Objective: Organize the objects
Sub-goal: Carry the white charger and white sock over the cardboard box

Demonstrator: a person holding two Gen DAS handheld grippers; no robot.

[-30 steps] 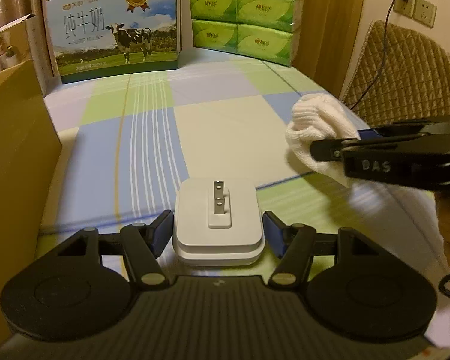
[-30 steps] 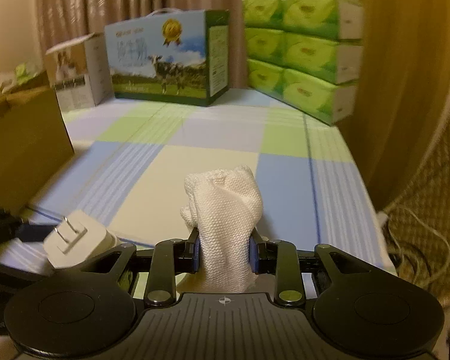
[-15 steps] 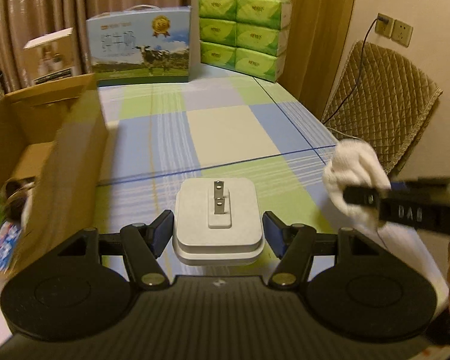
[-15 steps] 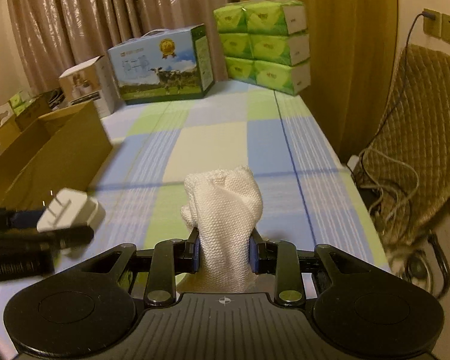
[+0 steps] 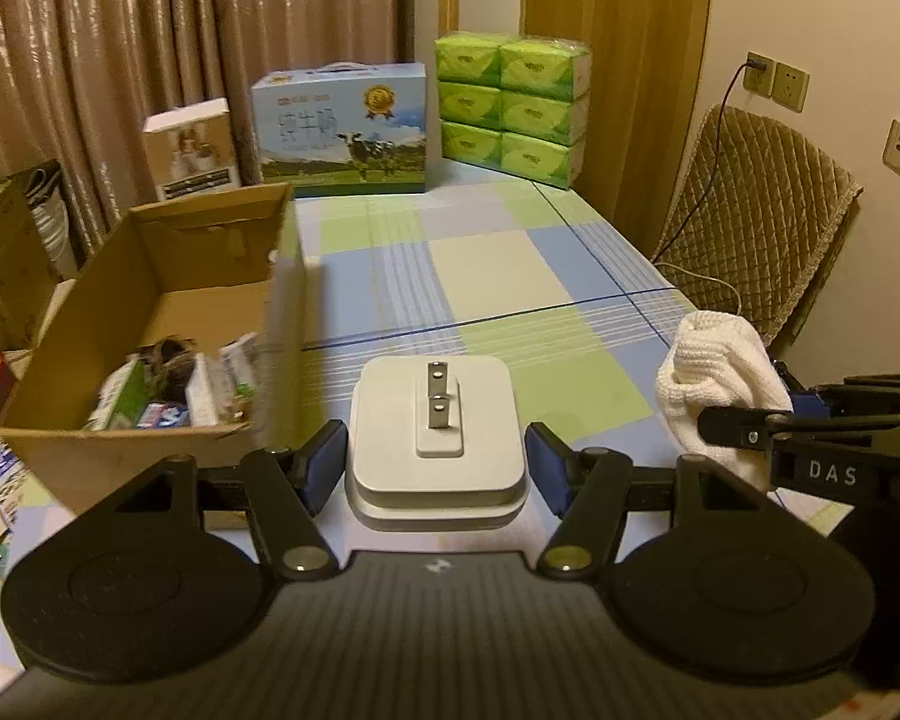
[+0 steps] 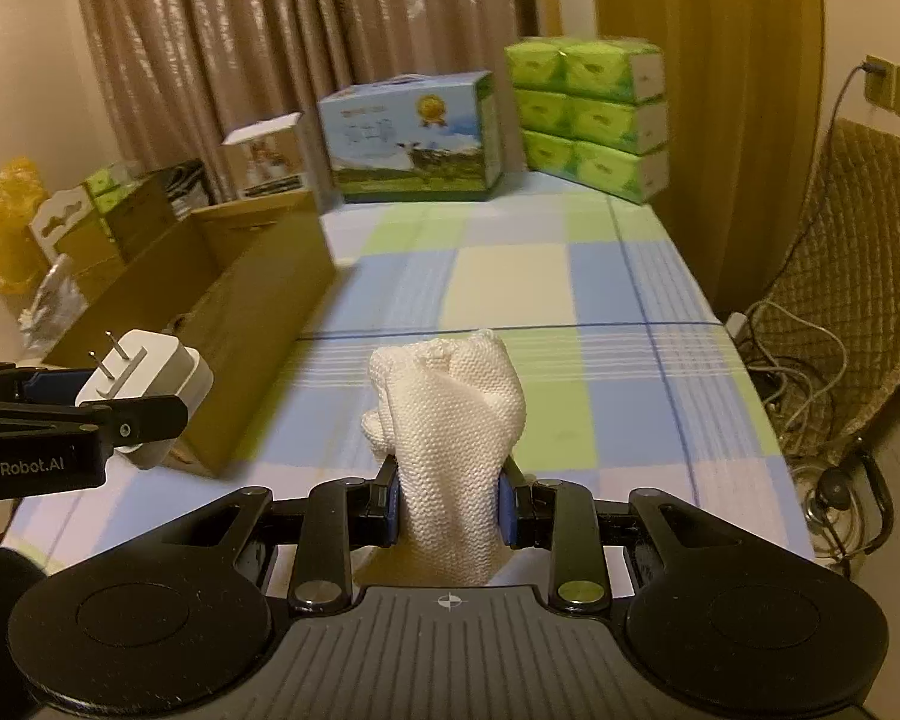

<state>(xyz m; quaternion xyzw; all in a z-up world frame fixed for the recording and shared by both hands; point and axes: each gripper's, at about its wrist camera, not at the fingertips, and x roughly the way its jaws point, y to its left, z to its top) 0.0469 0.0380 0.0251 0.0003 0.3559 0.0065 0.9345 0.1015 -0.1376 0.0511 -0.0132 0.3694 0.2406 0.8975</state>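
1. One checked tablecloth (image 5: 486, 264) spread across the whole surface, blue, green and cream.
2. Open cardboard box (image 5: 150, 324) at nine o'clock, packets heaped inside.
3. Milk carton (image 5: 342, 126) at twelve, green tissue packs (image 5: 510, 108) at one.
4. Right gripper (image 6: 448, 504) clamped on white knitted cloth (image 6: 450, 420), raised above the cloth-covered table.
5. Left gripper (image 5: 436, 465) pinching white plug adapter (image 5: 435, 432) by its sides, prongs facing forward, box at ten o'clock.
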